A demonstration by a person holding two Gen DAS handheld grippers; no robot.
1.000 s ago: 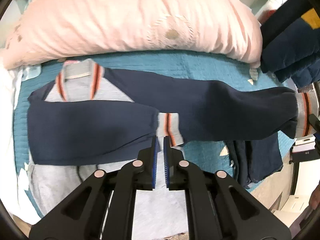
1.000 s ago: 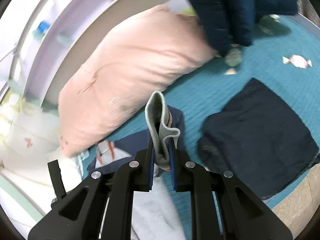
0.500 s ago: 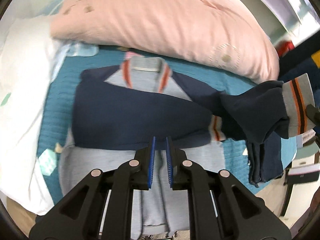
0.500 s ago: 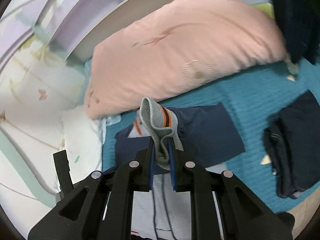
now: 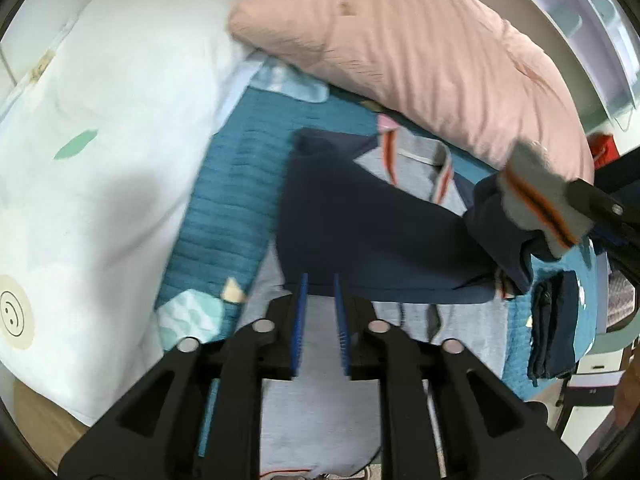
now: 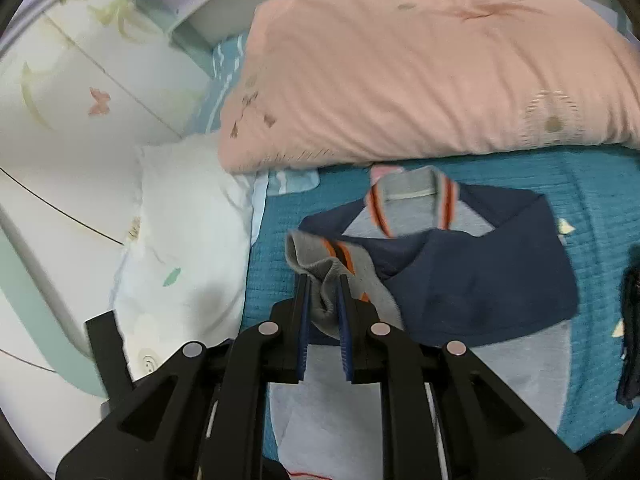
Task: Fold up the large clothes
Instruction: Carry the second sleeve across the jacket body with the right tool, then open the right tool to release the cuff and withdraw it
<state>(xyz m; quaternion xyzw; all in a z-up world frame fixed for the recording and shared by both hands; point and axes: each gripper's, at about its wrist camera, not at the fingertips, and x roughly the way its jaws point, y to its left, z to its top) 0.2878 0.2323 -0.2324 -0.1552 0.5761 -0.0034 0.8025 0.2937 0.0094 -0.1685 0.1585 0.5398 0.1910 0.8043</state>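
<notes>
A grey and navy sweatshirt (image 6: pixel 460 280) lies on the teal quilt (image 6: pixel 592 184), collar toward the far side, one navy sleeve folded across its chest. The right gripper (image 6: pixel 323 300) is clenched on the grey, orange-striped cuff (image 6: pixel 320 260), now carried over the left shoulder, where a second ago it hung far right. The left gripper (image 5: pixel 320 300) hovers over the hem, jaws opening, nothing between them. A pink pillow (image 5: pixel 420 52) lies beyond, a white pillow (image 5: pixel 100 140) left, folded navy clothes (image 5: pixel 554 328) right.

Right claw (image 6: pixel 323 312) pinching grey cuff (image 6: pixel 320 264) – navy sweater (image 6: pixel 460 276), teal bedspread (image 6: pixel 600 184)
</notes>
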